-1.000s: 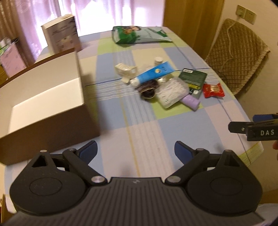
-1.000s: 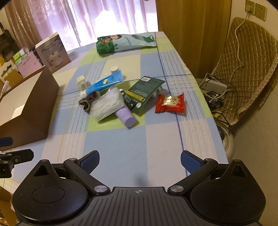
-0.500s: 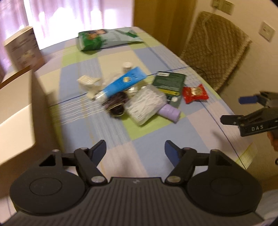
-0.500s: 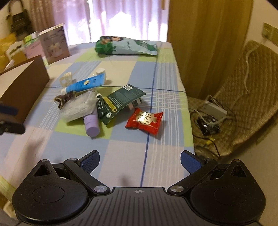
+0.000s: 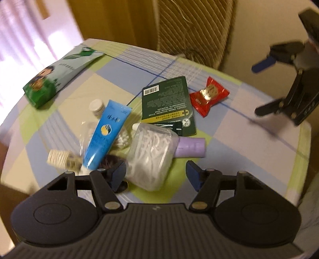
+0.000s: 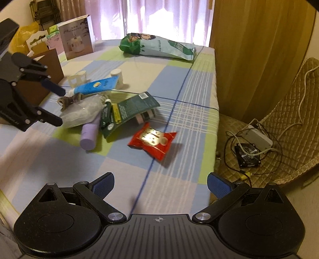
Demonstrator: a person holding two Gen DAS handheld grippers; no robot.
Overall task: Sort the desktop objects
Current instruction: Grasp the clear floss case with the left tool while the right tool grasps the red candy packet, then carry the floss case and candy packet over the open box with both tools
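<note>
Quilted chair (image 6: pixel 283 111) with cables and small fan (image 6: pixel 248 154) beside curtains (image 6: pixel 159 18)

Dark green foil pouch (image 6: pixel 131 111) covers most of a small pink-and-white striped item (image 6: pixel 144 116); identity unreadable. Clear plastic bag of white picks (image 5: pixel 151 157) hides the near end of the lilac cylindrical bottle (image 5: pixel 191 147). Brown cardboard box (image 6: pixel 52 65), far left, is partly hidden behind the left gripper (image 6: pixel 59 105).

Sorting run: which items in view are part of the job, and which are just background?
Job:
blue tube
clear bag of swabs
purple bottle
dark green pouch
red snack packet
brown box

Background:
wicker chair
fan and cables
curtains
</note>
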